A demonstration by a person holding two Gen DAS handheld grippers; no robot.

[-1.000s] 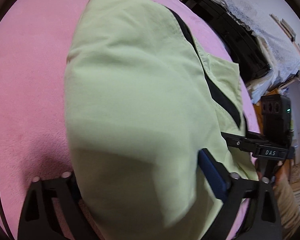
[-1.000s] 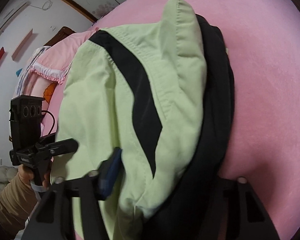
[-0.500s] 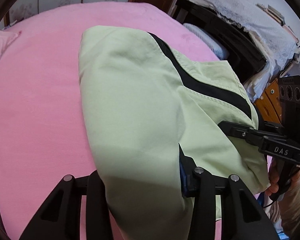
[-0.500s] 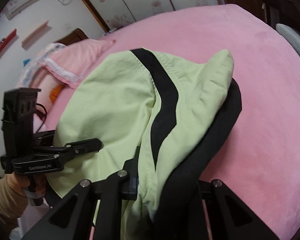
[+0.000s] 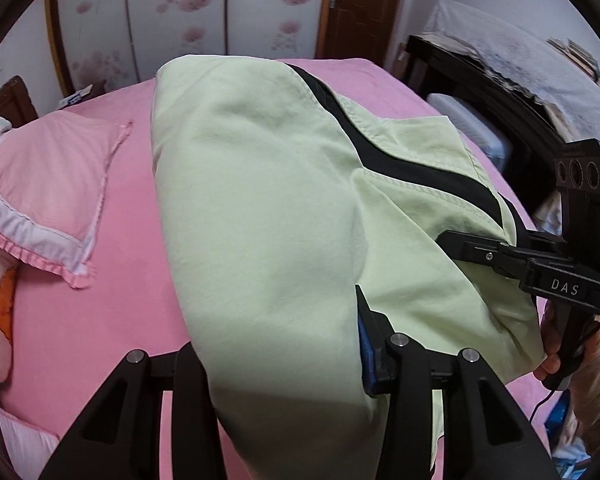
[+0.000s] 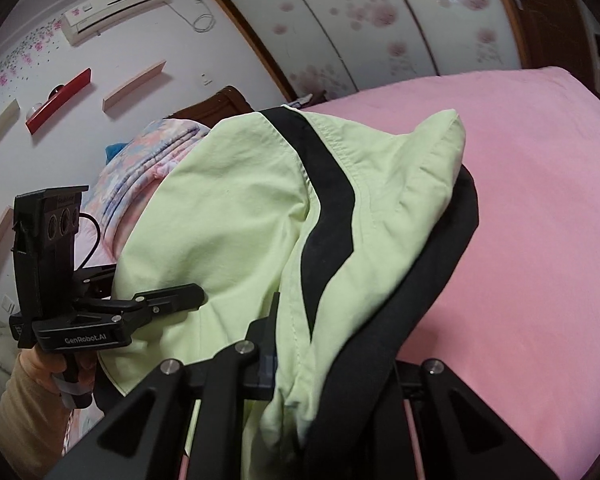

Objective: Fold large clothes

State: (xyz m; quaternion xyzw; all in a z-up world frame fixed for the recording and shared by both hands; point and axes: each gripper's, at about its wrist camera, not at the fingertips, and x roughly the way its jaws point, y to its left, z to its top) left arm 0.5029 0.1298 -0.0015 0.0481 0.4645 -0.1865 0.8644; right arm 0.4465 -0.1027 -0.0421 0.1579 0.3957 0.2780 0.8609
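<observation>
The garment (image 5: 268, 208), a pale green woven piece with a black stripe and a black lining, hangs lifted over the pink bed (image 5: 132, 264), its far end draping down toward the blanket. The left gripper (image 5: 284, 364) has just been closing and now pinches a thick fold of the green cloth between its jaws; the right gripper (image 6: 331, 364) has closed too and clamps the bunched green and black edge. Each gripper shows in the other's view, off to the side, with a hand (image 5: 555, 344) wrapped round its handle. The cloth looks smooth and light, with stitched seams along the stripe and soft creases where it sags between the two grips. The bed's blanket is fuzzy and flat, and a broad stretch of it lies bare on the garment's right side in the right wrist view. A pink pillow (image 5: 48, 196) with a frilled border lies near the headboard end, well apart from the garment. A dark cabinet (image 5: 487, 92) under a lace cover stands close beside the bed's right edge, leaving only a narrow gap there.
</observation>
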